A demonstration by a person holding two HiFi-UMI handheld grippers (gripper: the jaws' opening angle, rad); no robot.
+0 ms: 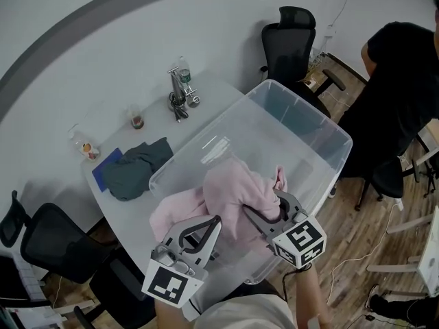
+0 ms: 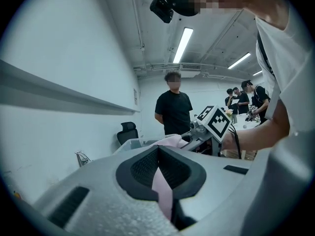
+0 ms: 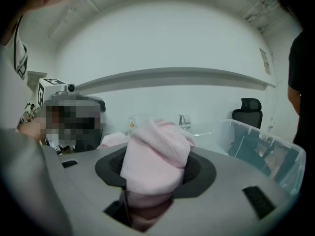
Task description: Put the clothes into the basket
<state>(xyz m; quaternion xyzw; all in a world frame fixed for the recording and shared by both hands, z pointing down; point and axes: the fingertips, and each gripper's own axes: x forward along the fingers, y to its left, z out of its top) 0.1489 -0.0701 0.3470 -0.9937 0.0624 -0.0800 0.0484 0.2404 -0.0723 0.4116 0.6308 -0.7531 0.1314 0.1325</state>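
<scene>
A pink garment [image 1: 230,194] hangs over the near wall of the clear plastic basket [image 1: 302,108], part inside and part on the white table [image 1: 206,94]. My left gripper [image 1: 216,225] is shut on a thin fold of it; in the left gripper view a pink strip [image 2: 162,186] runs between the closed pads. My right gripper [image 1: 264,205] is shut on a thick bunch of the same garment [image 3: 155,154], which fills its jaws. A grey-green garment [image 1: 137,166] lies on the table left of the basket, apart from both grippers.
A blue cloth [image 1: 106,168] lies by the grey-green garment. A metal stand with a bottle [image 1: 180,94] and small cups [image 1: 137,119] sit at the table's far side. Office chairs [image 1: 291,40] [image 1: 55,245] flank the table. A person in black [image 1: 401,81] stands at the right.
</scene>
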